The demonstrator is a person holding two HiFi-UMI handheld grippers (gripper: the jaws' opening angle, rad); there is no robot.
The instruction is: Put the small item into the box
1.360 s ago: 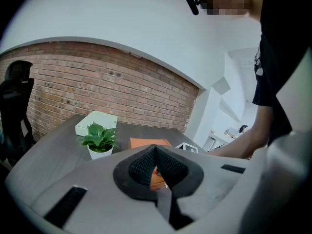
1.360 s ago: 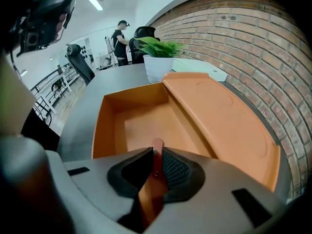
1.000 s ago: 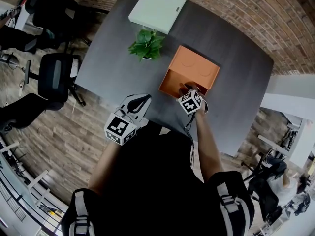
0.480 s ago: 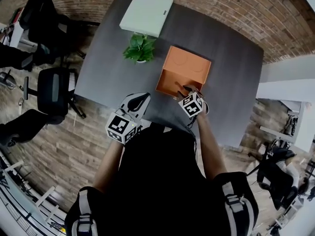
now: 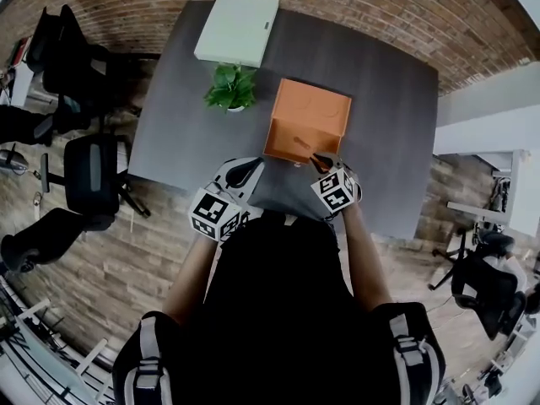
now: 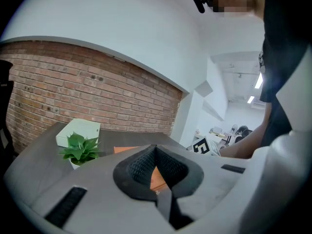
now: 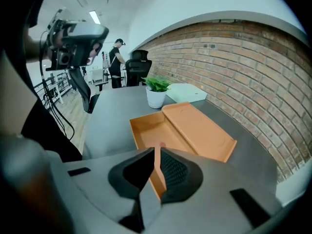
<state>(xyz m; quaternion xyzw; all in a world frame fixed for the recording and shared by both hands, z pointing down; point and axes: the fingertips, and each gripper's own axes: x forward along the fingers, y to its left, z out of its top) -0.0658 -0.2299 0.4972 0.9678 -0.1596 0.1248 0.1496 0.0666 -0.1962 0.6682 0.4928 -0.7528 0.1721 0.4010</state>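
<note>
An open orange box (image 5: 294,137) lies on the dark table (image 5: 384,125), its lid (image 5: 312,106) folded back on the far side. In the right gripper view a small pinkish item (image 7: 162,143) rests on the floor of the box (image 7: 148,128). My right gripper (image 5: 321,159) hangs above the box's near edge. Its jaws (image 7: 157,153) have just been closing and stand a narrow slit apart, with nothing between them. My left gripper (image 5: 243,172) hovers at the table's near edge, left of the box, shut and empty (image 6: 156,149).
A potted plant (image 5: 229,87) stands left of the box, with a flat white case (image 5: 236,28) behind it. Black office chairs (image 5: 93,154) stand on the wood floor to the left. A brick wall runs behind the table.
My right gripper has lifted up and back from inside the box to its near edge, and its jaws have narrowed. The left gripper has shifted slightly.
</note>
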